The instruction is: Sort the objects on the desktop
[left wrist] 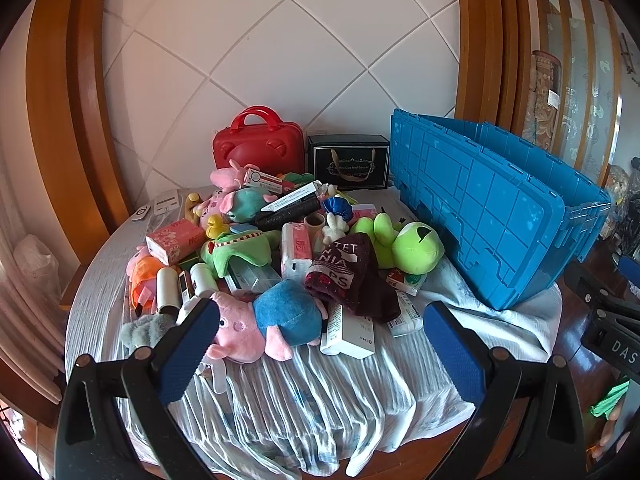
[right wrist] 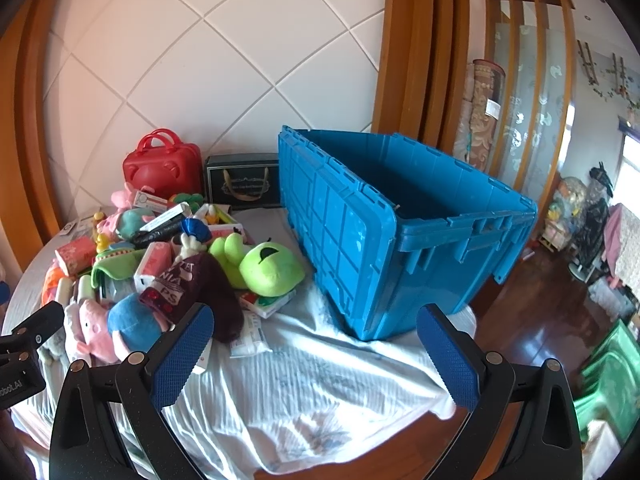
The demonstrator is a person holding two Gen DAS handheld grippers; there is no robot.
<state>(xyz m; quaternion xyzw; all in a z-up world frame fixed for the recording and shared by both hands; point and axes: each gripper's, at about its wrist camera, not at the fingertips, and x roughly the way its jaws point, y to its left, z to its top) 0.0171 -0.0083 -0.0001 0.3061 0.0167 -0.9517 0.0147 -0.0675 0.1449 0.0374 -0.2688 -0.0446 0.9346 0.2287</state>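
A heap of toys and small boxes lies on a round table under a pale cloth. In it are a pink pig plush with a blue body, a green frog plush, a dark maroon knit sock and white boxes. A blue plastic crate stands open on the right. My left gripper is open and empty, just in front of the pig plush. My right gripper is open and empty, over bare cloth between the heap and the crate.
A red carry case and a black gift box stand at the back against the tiled wall. The table's front edge is just under both grippers. Wooden floor and a green stool lie to the right.
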